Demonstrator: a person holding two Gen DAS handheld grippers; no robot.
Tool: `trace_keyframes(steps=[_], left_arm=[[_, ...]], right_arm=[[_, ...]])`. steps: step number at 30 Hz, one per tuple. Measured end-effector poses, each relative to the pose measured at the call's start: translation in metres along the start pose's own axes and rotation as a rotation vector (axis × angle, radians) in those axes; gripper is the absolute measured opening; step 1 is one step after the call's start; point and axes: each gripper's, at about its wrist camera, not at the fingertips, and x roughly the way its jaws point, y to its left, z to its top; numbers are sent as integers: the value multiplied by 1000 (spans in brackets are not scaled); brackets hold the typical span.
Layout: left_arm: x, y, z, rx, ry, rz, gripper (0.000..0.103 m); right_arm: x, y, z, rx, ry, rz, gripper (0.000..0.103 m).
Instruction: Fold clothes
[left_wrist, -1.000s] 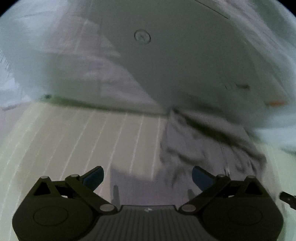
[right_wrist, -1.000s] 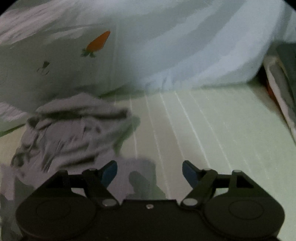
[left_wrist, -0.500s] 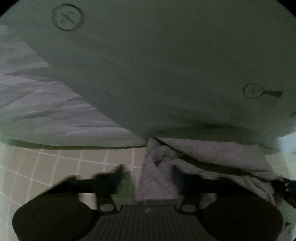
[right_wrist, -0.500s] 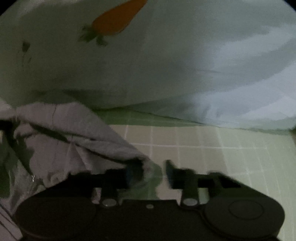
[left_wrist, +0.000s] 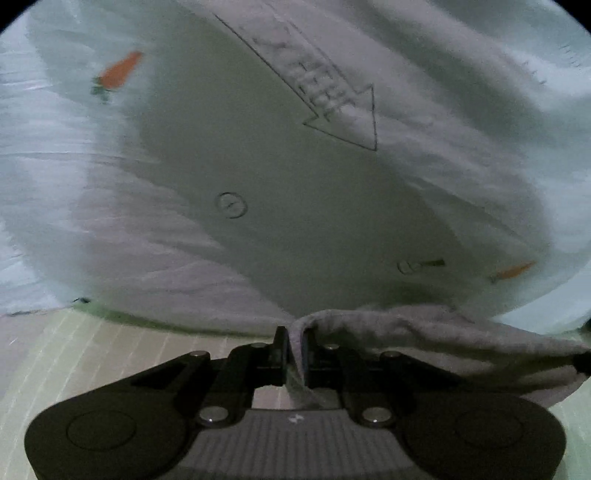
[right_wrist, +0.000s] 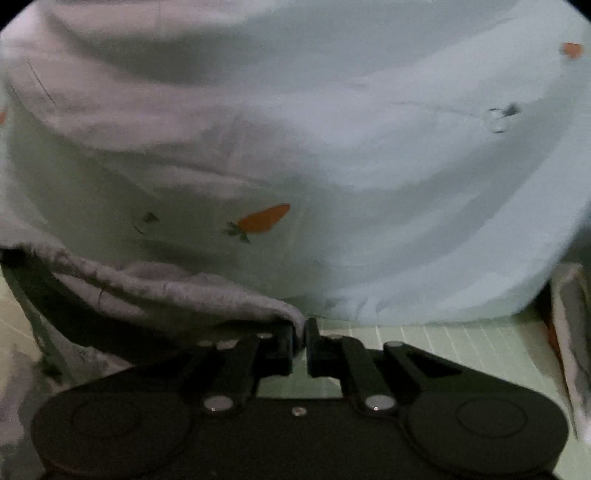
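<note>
Grey garment (left_wrist: 424, 332) stretched between both grippers; left gripper (left_wrist: 294, 347) jaws clamped on edge; right gripper (right_wrist: 300, 339) likewise.

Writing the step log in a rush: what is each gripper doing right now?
Left gripper: closed on an edge of the crumpled grey cloth garment.
Right gripper: closed on another edge of the same grey garment.

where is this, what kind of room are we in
Probably a bedroom, on a bed: a big pale carrot-print duvet is bunched up behind a green grid-lined mat, and a stack of folded fabric sits at the right edge.
</note>
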Motion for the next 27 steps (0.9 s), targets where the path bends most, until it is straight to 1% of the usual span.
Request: trace_keyframes(steps=[2, 3, 6, 9, 13, 15, 16, 17, 18, 19, 20, 21, 22, 24, 25, 27], left_arm=[[-18, 6, -16, -3, 13, 5, 9], [-22, 9, -26, -9, 35, 5, 9], [-29, 17, -57, -30, 110, 4, 9], [-27, 17, -82, -8, 199, -3, 9], [-22, 24, -103, -42, 280, 9, 13], [-24, 25, -104, -53, 299, 18, 20], [-24, 26, -104, -57, 308, 22, 23], [-28, 28, -104, -55, 307, 32, 33], [-32, 28, -104, -57, 295, 33, 46], [-37, 28, -103, -60, 281, 30, 52], [-44, 29, -103, -65, 267, 22, 62], [-52, 29, -103, -71, 253, 11, 70], [-60, 30, -103, -76, 240, 1, 72], [-68, 29, -107, -66, 236, 6, 76], [-72, 29, -110, -60, 237, 10, 77], [-79, 31, -119, -57, 256, 29, 77]], right_arm=[[-22, 2, -12, 14, 5, -3, 7], [-27, 2, -20, 16, 19, -3, 7], [-35, 3, -48, 21, 93, -3, 7], [-41, 3, -77, 37, 175, -1, 7], [-41, 4, -105, 57, 273, 8, 8], [-42, 5, -112, 78, 300, 10, 11], [-43, 5, -111, 84, 299, 9, 14], [-44, 5, -107, 87, 293, 6, 20], [-45, 6, -104, 90, 287, 4, 25], [-47, 6, -101, 95, 279, 1, 27], [-52, 5, -101, 103, 267, 1, 31], [-58, 3, -99, 116, 254, 3, 37], [-64, 1, -99, 131, 239, 7, 40], [-78, -2, -99, 158, 219, 16, 50], [-85, -3, -101, 169, 212, 20, 53], [-93, -5, -109, 180, 222, 25, 61]])
